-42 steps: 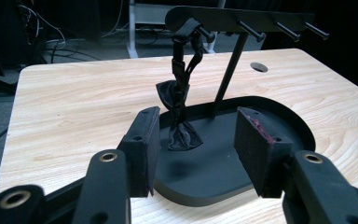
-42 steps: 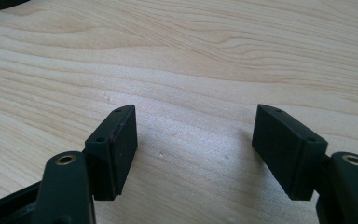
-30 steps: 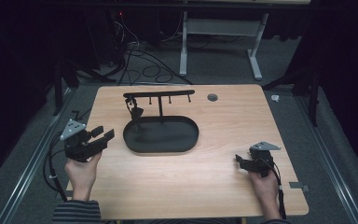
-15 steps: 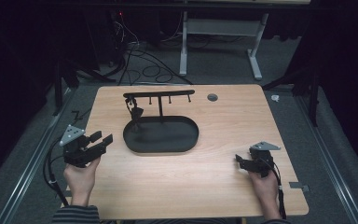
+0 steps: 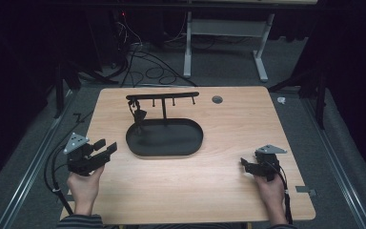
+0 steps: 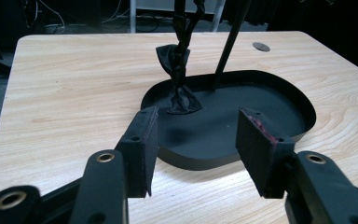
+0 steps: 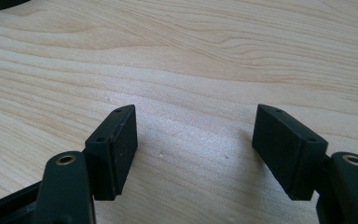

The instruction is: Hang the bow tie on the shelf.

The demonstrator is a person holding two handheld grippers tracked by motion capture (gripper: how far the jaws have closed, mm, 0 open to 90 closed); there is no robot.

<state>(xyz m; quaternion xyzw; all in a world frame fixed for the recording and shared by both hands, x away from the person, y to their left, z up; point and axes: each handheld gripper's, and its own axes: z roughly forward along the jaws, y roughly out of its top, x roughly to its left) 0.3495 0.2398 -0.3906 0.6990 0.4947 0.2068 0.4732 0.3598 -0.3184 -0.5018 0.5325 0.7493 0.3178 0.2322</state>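
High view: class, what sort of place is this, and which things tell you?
Probably a lab or workshop recording station: a bare wooden table under bright light, loose cables on the dark floor behind, and a metal desk frame beyond.

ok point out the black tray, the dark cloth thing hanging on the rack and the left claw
black tray (image 5: 190, 143): high view, bare floor at its right.
dark cloth (image 6: 173, 60): left gripper view, upper knot.
left claw (image 5: 106, 148): high view, between its tips.
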